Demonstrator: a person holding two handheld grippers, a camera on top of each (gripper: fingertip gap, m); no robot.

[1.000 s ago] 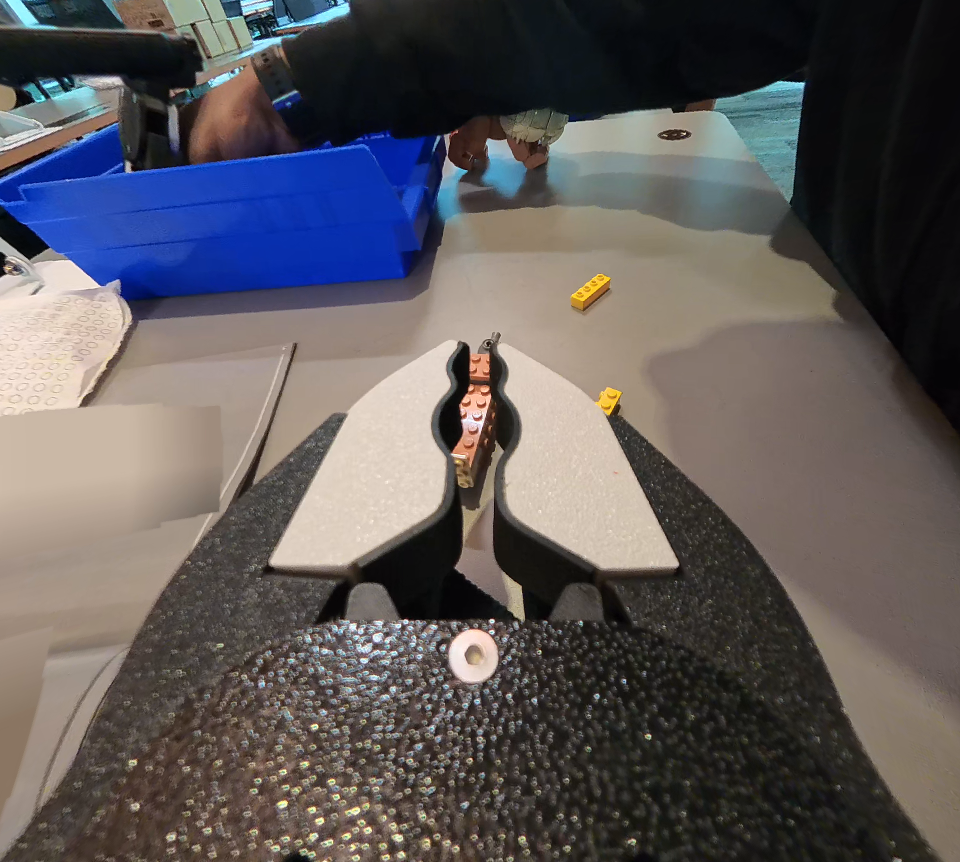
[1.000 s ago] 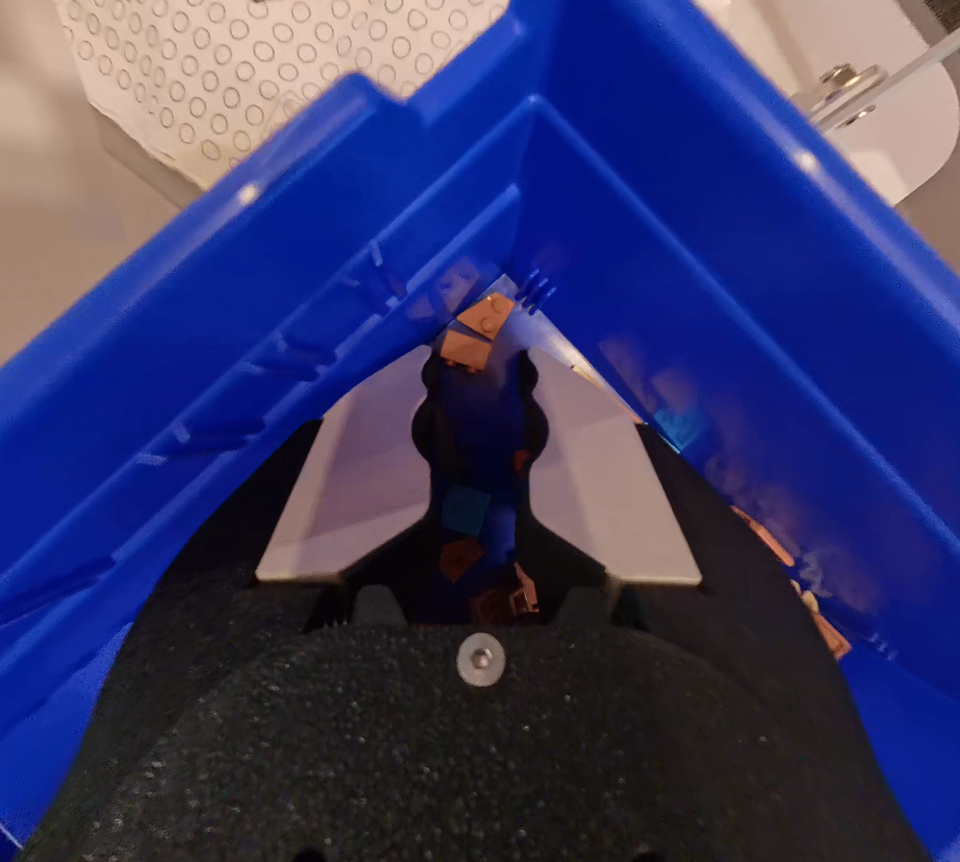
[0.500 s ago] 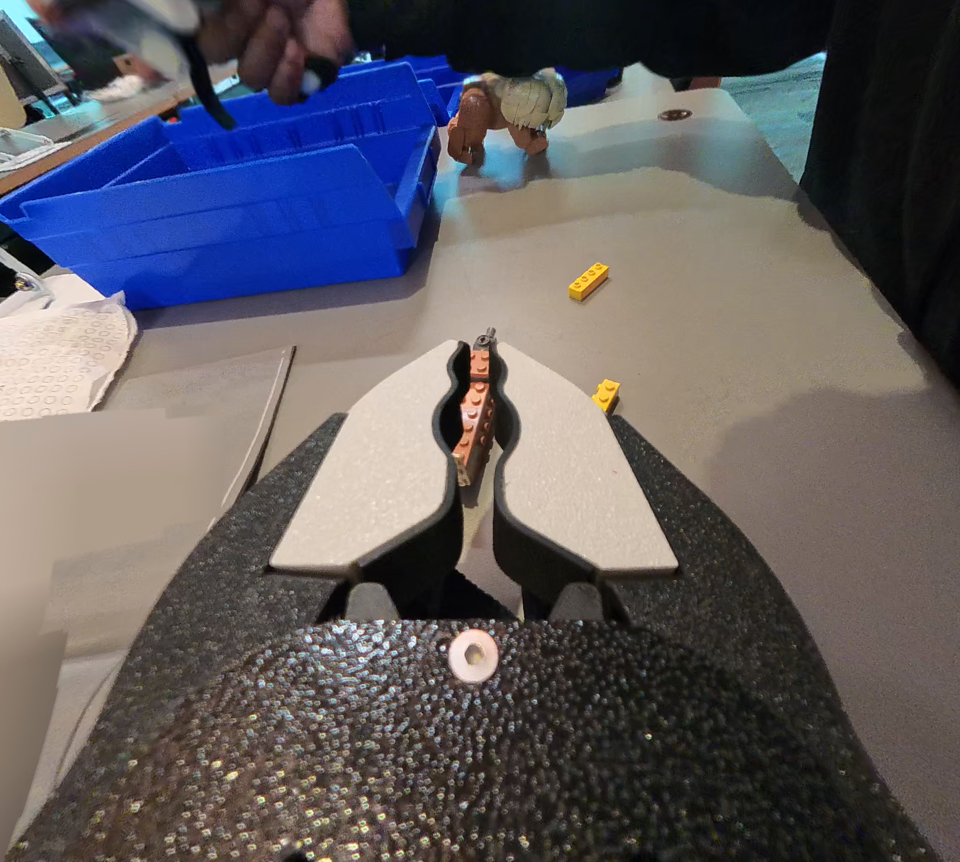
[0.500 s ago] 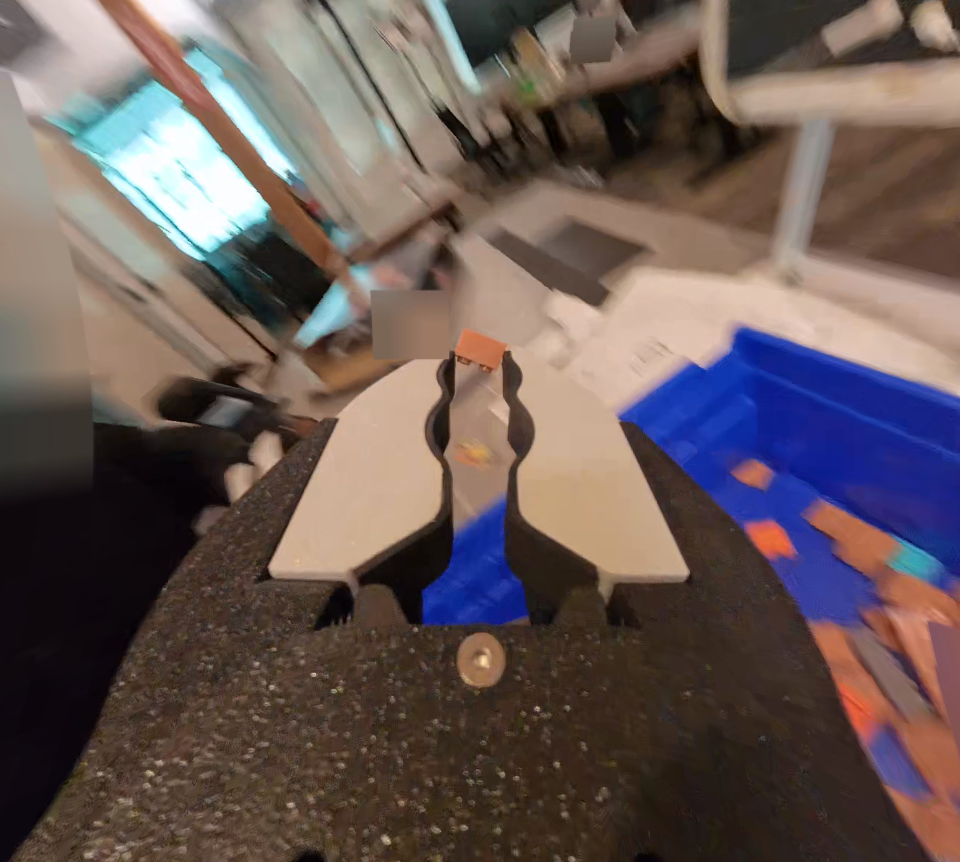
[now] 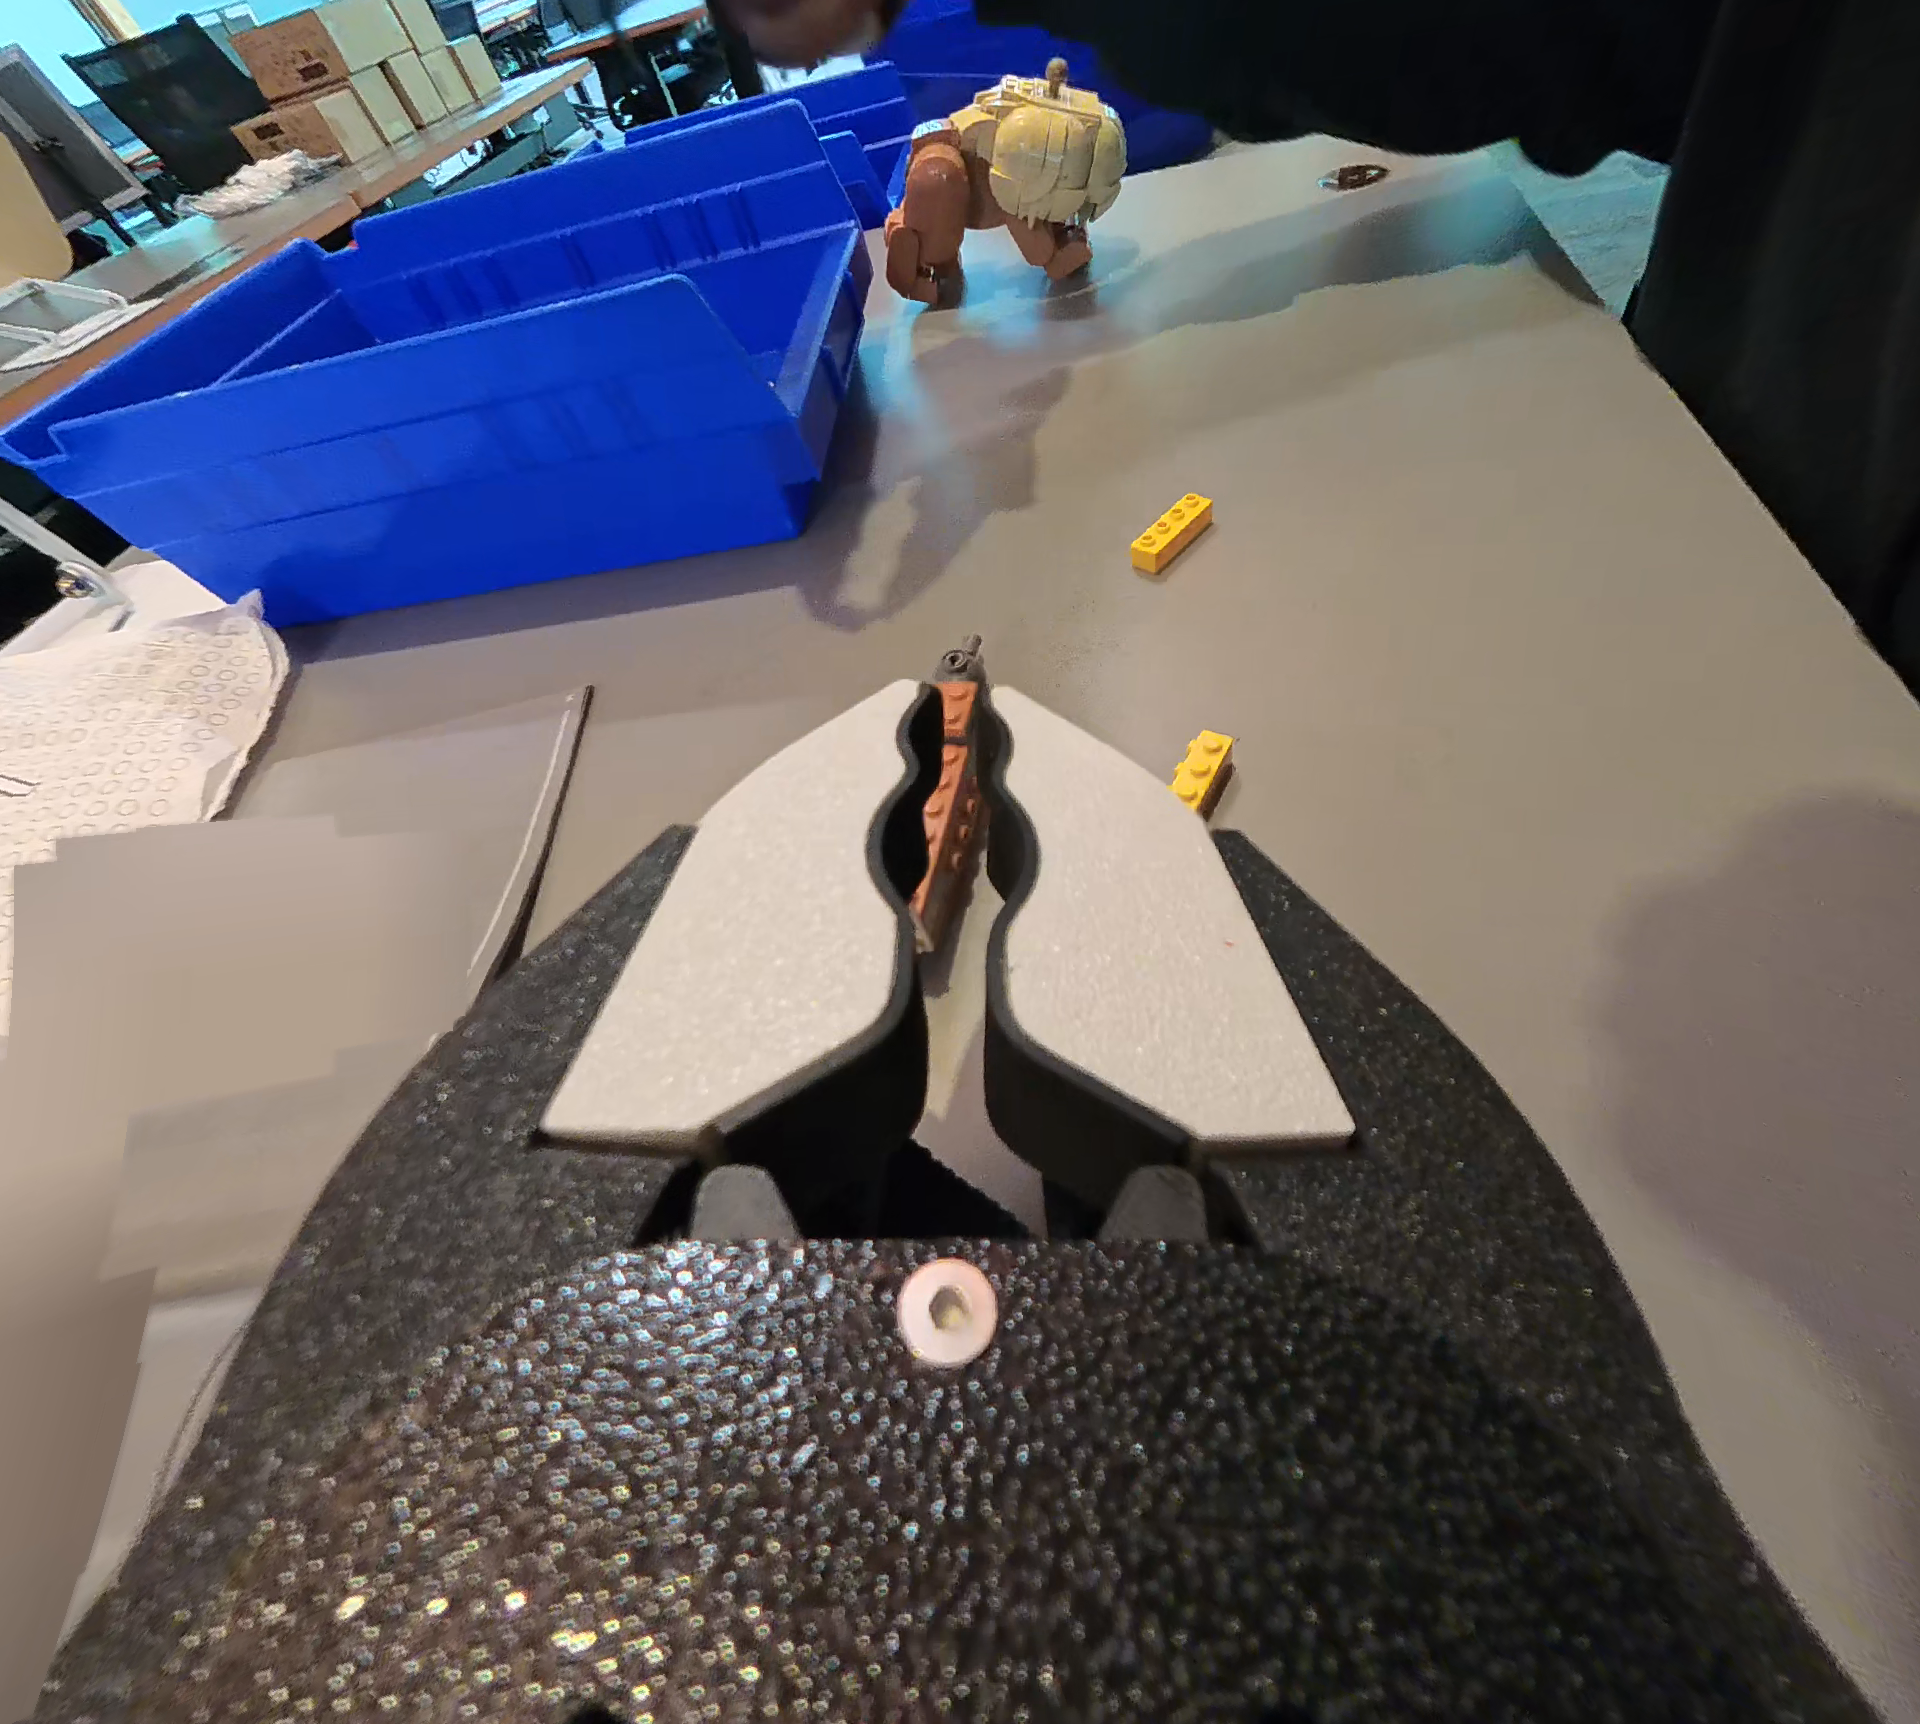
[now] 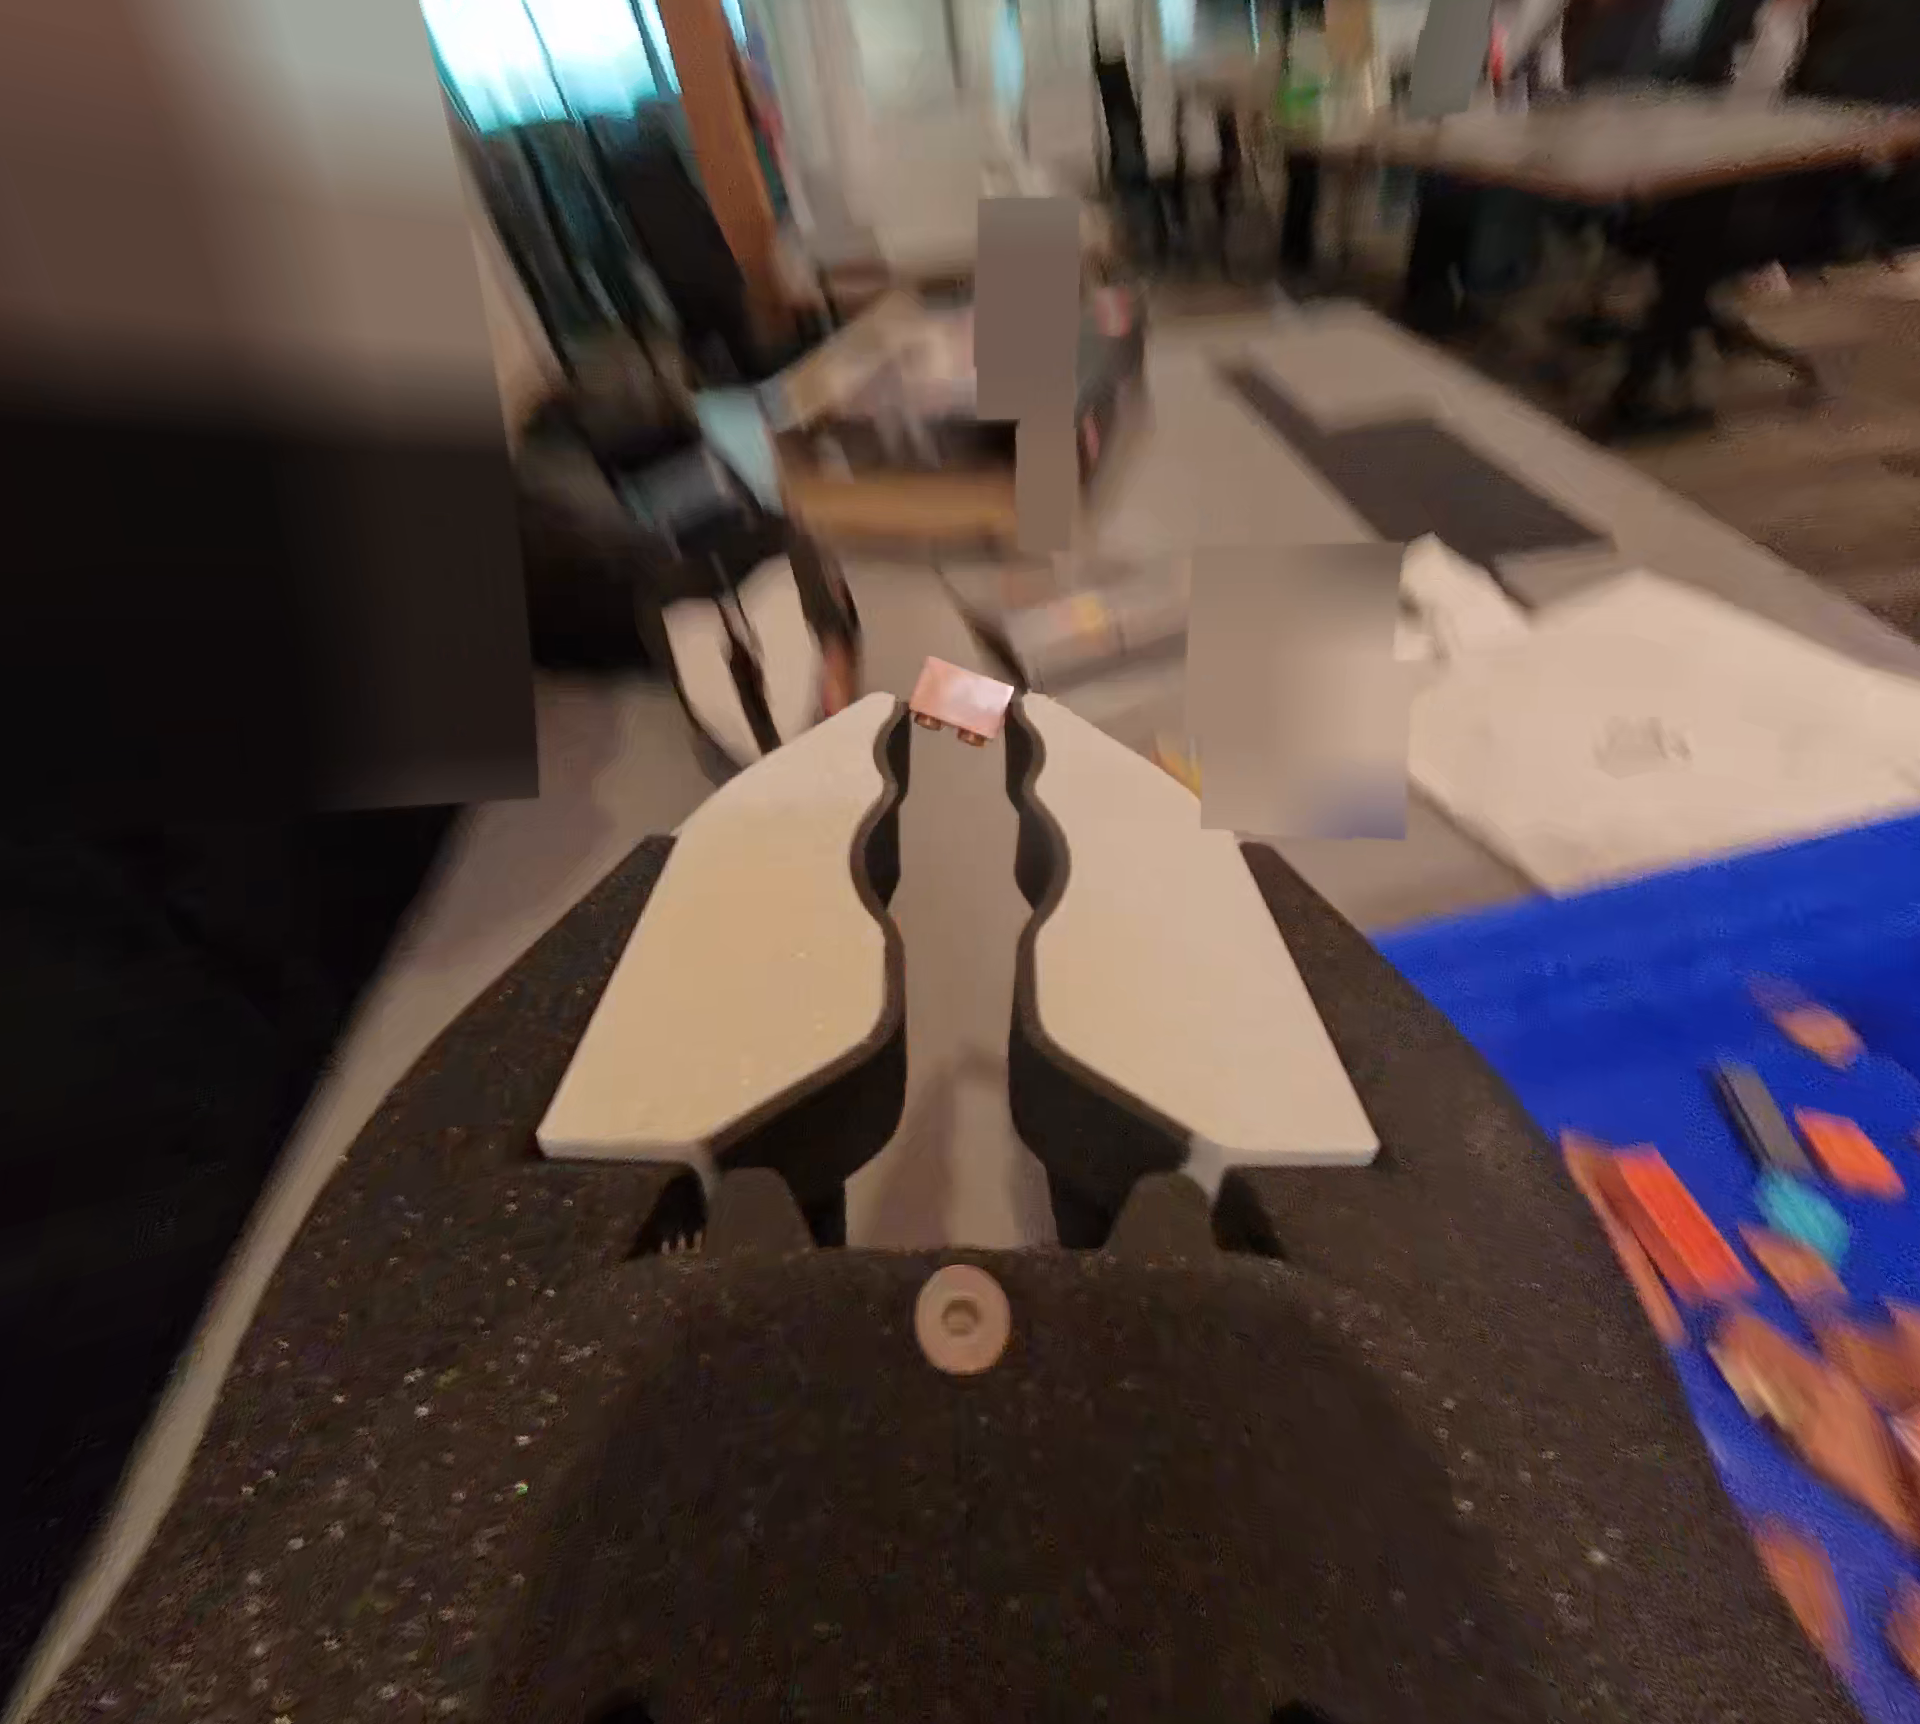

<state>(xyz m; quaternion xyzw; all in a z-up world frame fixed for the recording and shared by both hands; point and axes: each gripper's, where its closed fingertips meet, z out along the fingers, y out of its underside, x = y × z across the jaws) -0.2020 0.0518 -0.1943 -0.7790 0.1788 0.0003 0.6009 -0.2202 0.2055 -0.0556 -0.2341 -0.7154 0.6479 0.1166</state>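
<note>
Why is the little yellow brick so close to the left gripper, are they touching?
Apart. In the left wrist view, grey table shows between the small yellow brick and the left gripper.

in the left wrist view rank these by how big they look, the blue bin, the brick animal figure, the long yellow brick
1. Blue bin, largest by far.
2. Brick animal figure, though it stands farther off.
3. Long yellow brick, smallest.

Grey table (image 5: 1455,448): blue bins (image 5: 468,448), two yellow bricks (image 5: 1172,519), brick figure (image 5: 1013,183).
</note>
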